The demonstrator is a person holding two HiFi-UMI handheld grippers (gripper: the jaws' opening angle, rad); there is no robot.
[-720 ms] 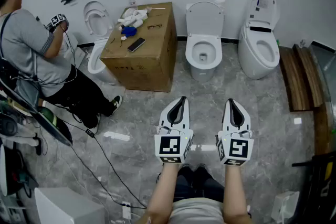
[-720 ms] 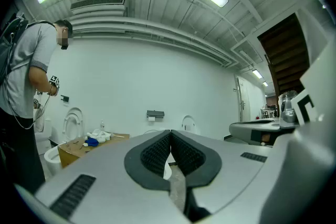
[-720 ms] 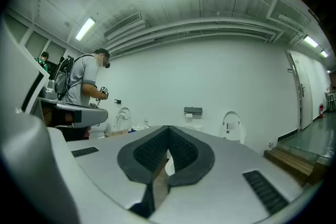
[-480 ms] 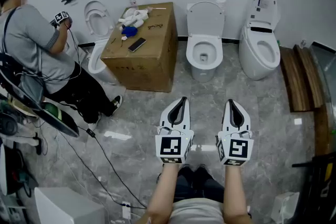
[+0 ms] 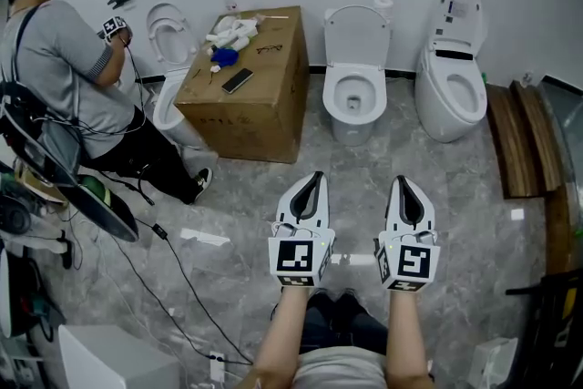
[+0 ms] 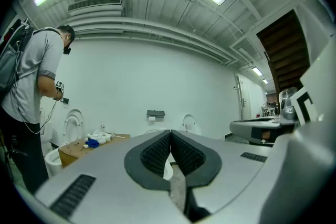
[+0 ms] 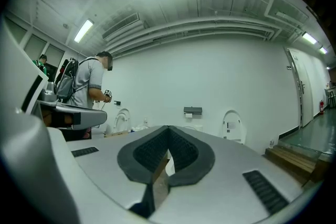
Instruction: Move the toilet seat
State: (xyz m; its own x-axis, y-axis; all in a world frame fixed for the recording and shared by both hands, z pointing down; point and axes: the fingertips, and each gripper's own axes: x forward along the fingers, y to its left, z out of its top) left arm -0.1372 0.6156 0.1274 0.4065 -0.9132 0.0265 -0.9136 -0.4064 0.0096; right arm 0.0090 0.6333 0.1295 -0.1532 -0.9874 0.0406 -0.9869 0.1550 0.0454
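grey marbled floor point(image 5: 474, 196), glossy oval white toilet point(image 5: 355, 73), boxy cardboard box point(image 5: 248, 109)

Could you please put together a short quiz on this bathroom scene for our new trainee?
1. True or false: the left gripper is clamped on the middle toilet.
2. What lies on the cardboard box? A: a phone and white cloths. B: a bucket. C: a toilet brush.
3. How many toilets stand along the wall, and at which one is the other person busy?
Key:
1. False. The left gripper and the right gripper are both shut and empty, above the floor.
2. A.
3. Three; the leftmost toilet.
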